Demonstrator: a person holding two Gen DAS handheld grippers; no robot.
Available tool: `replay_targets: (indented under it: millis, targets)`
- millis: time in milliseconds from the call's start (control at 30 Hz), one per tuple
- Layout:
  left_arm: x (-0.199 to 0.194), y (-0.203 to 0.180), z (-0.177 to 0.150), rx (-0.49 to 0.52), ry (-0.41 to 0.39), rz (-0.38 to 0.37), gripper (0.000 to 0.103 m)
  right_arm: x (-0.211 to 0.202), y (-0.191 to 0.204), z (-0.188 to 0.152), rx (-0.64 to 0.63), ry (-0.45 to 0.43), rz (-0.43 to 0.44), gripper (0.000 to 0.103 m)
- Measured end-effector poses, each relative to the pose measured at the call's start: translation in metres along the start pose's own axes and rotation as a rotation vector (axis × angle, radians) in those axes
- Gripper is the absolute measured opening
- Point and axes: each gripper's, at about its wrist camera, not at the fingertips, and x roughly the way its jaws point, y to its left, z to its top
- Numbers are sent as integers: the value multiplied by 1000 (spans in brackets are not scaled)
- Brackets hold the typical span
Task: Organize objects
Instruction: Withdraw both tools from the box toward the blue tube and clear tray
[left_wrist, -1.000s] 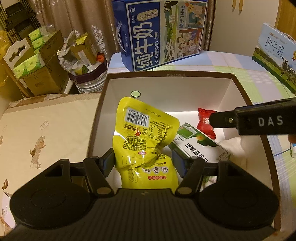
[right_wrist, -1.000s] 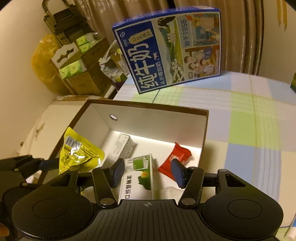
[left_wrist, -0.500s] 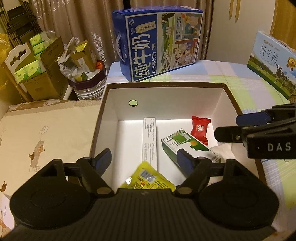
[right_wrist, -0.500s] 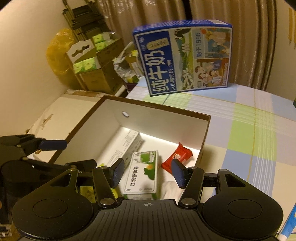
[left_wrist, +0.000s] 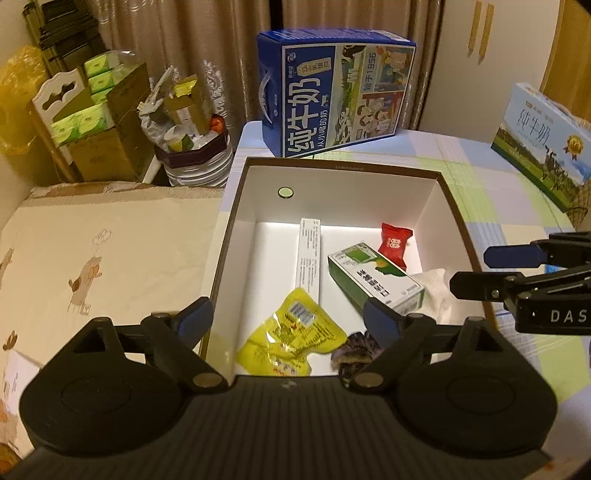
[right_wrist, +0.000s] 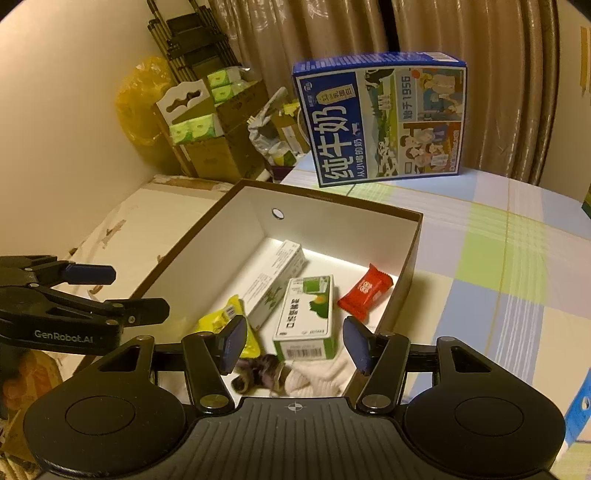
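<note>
We hold our left hand-held gripper (left_wrist: 286, 319) wide apart and empty over the near end of the box (left_wrist: 343, 168). Our right hand-held gripper (right_wrist: 293, 341) is wide apart and empty too. The yellow bag (left_wrist: 291, 338) lies flat in the box, beside the long white pack (left_wrist: 309, 254), the green pack (left_wrist: 375, 278) and the red candy (left_wrist: 395, 242). If we dip too low, we think a finger could bump the box wall and push the box along the surface (right_wrist: 498, 258).

Dim, warm yellowish room light leaves both fisheye views murky, with a bright glare strip along the white box floor (left_wrist: 343, 230), curved edges, dark vignetted corners, and soft, blurry detail throughout.
</note>
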Motion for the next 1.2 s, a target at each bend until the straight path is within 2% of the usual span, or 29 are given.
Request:
replay_targets:
  millis: [133,500,800,1200]
  targets:
    - [-18,-1,-12,-15,0,1,92,-16,4,-8,3,-14,6,56]
    - [-59,-7,-48,-45,-11,11,92,-57,11,-38,57,-32,14,58]
    - [-80,-15,-77,-54,3,1,92,-82,17,-64,75,-30,21,59]
    - [-98,-46,-110,-39,38,-32,92,-105,16,-101,94,8,38,59]
